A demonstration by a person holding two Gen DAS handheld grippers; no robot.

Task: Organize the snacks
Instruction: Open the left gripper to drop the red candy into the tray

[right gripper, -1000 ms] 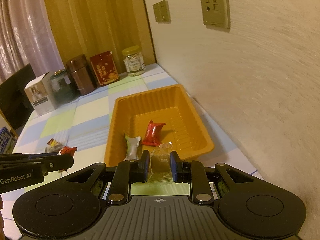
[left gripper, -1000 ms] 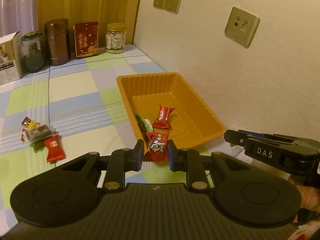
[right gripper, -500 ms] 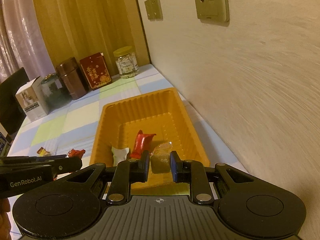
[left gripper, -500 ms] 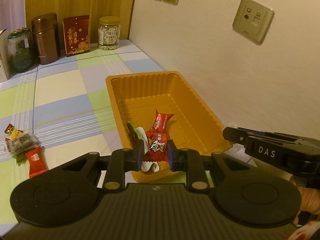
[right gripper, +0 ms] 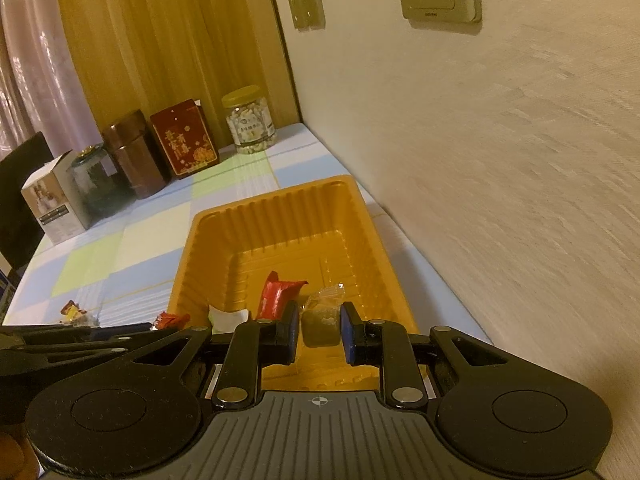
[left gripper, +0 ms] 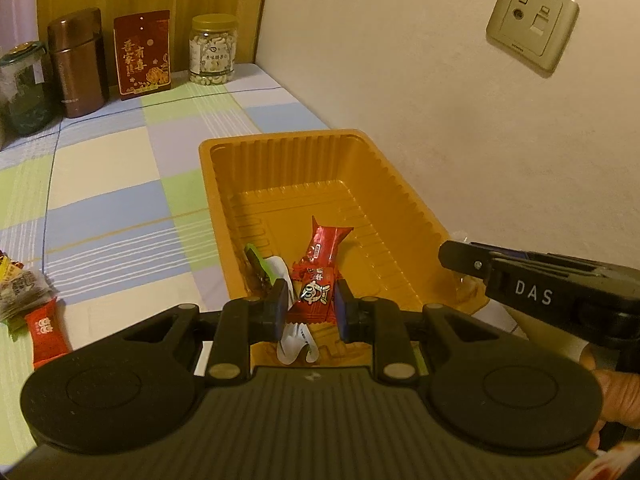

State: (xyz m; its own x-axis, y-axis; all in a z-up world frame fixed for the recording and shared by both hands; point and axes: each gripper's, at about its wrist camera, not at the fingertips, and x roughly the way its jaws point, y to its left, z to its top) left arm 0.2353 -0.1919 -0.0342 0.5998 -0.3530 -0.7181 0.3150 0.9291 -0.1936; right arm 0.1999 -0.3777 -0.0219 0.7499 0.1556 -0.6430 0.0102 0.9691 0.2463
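I am bringing both grippers down over the tray (left gripper: pixel 400 184) at frame centre, my left gripper (left gripper: pixel 308 306) clamping a red candy (left gripper: pixel 314 294), my right gripper (right gripper: pixel 319 326) clamping a clear-wrapped sweet (right gripper: pixel 320 320), so release is imminent.

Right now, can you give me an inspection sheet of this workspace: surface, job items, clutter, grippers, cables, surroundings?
Surface: checked tablecloth, pushed against the wall.
Job's things: orange tray holding a red candy and a green-and-white wrapper; more loose snacks lie on the cloth to the tray's left.
Clutter: cashew jar, red box, brown canister, glass jar and white box at the back.
Grippers: left gripper shut on a red cartoon candy over the tray; right gripper shut on a clear-wrapped brown sweet over the tray.
Cables: nothing seen.
Surroundings: wall sockets, wooden panel, curtain.
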